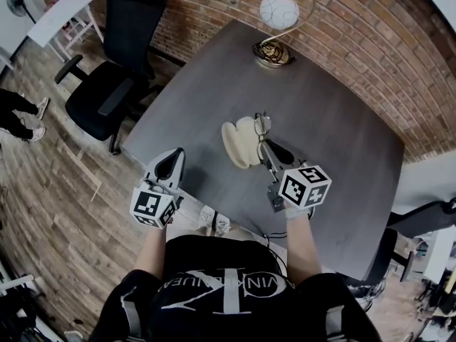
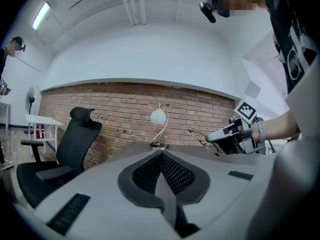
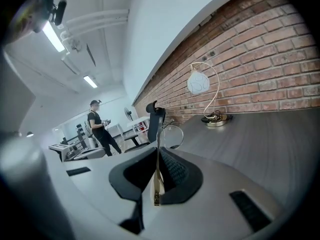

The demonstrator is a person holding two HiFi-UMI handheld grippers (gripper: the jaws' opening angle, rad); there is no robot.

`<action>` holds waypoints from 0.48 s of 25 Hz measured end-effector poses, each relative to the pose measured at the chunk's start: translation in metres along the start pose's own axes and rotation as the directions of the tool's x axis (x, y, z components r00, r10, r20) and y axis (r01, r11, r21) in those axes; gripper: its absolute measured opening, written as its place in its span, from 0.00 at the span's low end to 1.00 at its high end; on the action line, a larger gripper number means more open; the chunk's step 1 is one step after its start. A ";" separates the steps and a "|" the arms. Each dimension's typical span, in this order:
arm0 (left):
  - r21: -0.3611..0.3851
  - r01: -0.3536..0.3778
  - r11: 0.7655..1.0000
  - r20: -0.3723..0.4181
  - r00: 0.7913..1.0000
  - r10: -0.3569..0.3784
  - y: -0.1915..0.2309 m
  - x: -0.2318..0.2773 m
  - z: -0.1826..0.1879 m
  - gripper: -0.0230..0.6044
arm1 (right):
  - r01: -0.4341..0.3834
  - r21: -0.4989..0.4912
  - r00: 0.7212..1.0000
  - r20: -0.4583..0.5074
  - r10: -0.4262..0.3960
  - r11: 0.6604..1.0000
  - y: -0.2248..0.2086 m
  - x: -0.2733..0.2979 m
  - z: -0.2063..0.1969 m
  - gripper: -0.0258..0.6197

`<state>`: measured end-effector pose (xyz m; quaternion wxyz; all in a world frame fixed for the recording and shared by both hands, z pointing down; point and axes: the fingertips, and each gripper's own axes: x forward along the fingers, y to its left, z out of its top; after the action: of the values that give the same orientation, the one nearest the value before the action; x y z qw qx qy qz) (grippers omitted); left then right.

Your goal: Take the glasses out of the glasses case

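The cream glasses case [image 1: 239, 144] lies open on the grey table [image 1: 342, 141], near its front edge. My right gripper [image 1: 264, 144] hovers just right of the case and is shut on a temple arm of the thin-framed glasses [image 1: 262, 125], which hang in the air over the case's right end. In the right gripper view the gold temple runs between the closed pads [image 3: 156, 156] and a round lens [image 3: 172, 135] sticks out beyond them. My left gripper [image 1: 177, 154] is shut and empty, off the table's left front corner. In the left gripper view the right gripper [image 2: 212, 137] holds the glasses [image 2: 200, 134] above the table.
A globe lamp with a brass base [image 1: 274, 48] stands at the table's far edge by the brick wall [image 1: 370, 41]. A black office chair [image 1: 114, 70] is left of the table, with a white side table [image 1: 60, 16] behind it. A person's legs [image 1: 21, 116] show at far left.
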<state>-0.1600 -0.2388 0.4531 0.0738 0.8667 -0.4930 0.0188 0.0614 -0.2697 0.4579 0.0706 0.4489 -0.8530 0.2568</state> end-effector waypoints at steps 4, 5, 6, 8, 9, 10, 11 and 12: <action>0.014 0.000 1.000 0.025 1.000 0.000 0.000 -0.001 0.013 0.06 | 0.000 -0.005 0.998 0.056 0.000 1.000 0.002 -0.016 0.012 0.09; 0.018 0.001 1.000 0.030 1.000 -0.001 0.000 -0.001 0.016 0.06 | -0.001 -0.002 0.998 0.069 0.002 1.000 0.003 -0.020 0.014 0.09; 0.022 0.003 1.000 0.035 0.999 -0.003 0.000 -0.001 0.019 0.06 | -0.003 0.000 0.997 0.081 0.003 1.000 0.005 -0.023 0.016 0.09; 0.029 0.007 1.000 0.041 0.999 -0.008 -0.001 -0.002 0.023 0.06 | -0.005 -0.004 0.995 0.101 0.005 1.000 0.008 -0.030 0.019 0.09; 0.032 0.009 0.999 0.043 0.999 -0.010 -0.002 -0.002 0.024 0.06 | -0.005 -0.007 0.994 0.109 0.006 1.000 0.009 -0.033 0.020 0.09; 0.034 0.011 0.999 0.044 0.999 -0.012 -0.003 -0.002 0.025 0.06 | -0.005 -0.010 0.993 0.116 0.006 1.000 0.010 -0.036 0.020 0.09; 0.036 0.013 0.999 0.045 0.999 -0.014 -0.005 -0.002 0.025 0.06 | -0.004 -0.012 0.992 0.123 0.006 1.000 0.011 -0.039 0.020 0.09; 0.037 0.014 0.999 0.047 0.999 -0.016 -0.006 -0.002 0.026 0.06 | -0.003 -0.015 0.991 0.131 0.005 1.000 0.012 -0.043 0.020 0.09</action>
<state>-0.1572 -0.2375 0.4266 0.0462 0.8717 -0.4878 0.0069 0.0792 -0.2433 0.4211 0.0173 0.4625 -0.8586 0.2205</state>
